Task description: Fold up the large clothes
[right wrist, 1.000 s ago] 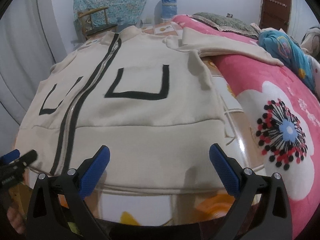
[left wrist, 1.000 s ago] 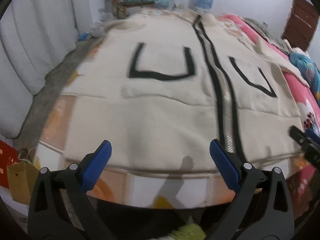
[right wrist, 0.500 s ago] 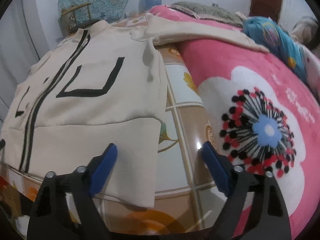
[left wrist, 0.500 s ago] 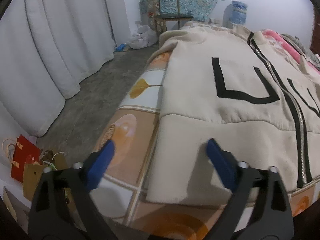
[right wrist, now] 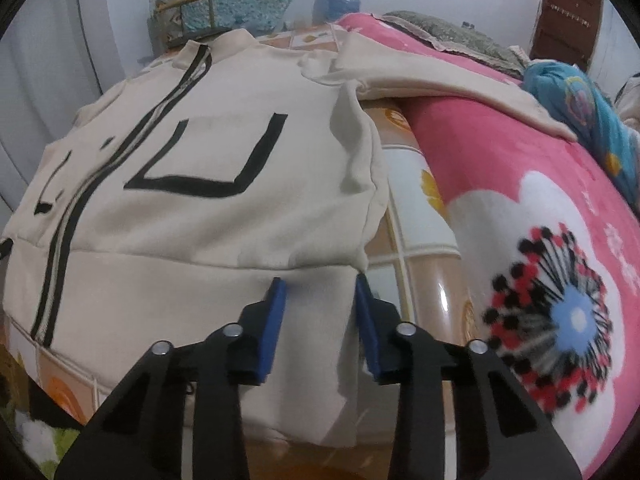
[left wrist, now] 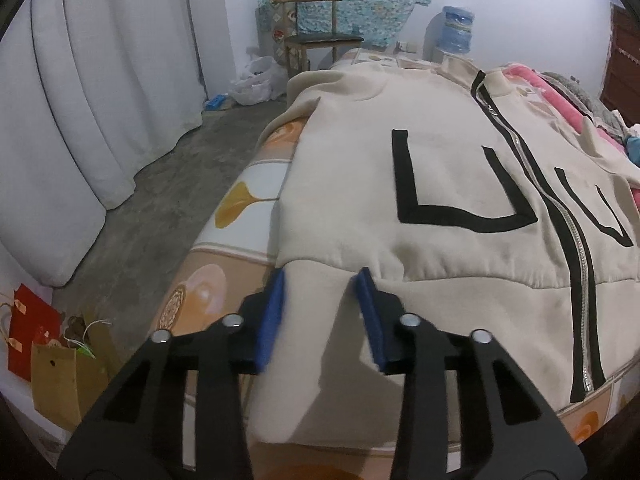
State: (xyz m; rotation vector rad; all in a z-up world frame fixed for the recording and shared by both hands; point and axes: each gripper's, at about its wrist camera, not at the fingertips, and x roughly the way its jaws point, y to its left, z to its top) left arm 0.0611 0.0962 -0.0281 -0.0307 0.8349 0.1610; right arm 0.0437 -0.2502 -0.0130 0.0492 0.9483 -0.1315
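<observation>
A large cream zip jacket (left wrist: 440, 160) with black U-shaped pocket lines lies flat, front up, on the bed. My left gripper (left wrist: 321, 276) sits over the jacket's lower left corner. Its jaws are closing, and the hem band lies flat between the blue pads, unpinched. In the right wrist view the same jacket (right wrist: 200, 232) fills the left half. My right gripper (right wrist: 319, 282) is at the lower right hem corner, jaws closing too, with the hem edge between the pads. One sleeve (right wrist: 440, 80) stretches out over a pink blanket.
The bed's tiled orange-and-white sheet (left wrist: 224, 240) shows beside the jacket. A pink flowered blanket (right wrist: 520, 200) and a blue cloth (right wrist: 580, 100) lie to the right. Left of the bed are grey floor (left wrist: 180, 184), white curtains (left wrist: 100, 100), paper bags (left wrist: 52, 360), a chair (left wrist: 316, 40) and a water bottle (left wrist: 456, 32).
Both grippers went from wide open to narrow. The left slid to the jacket's left hem corner, the right to the right hem corner, and both came closer to the fabric.
</observation>
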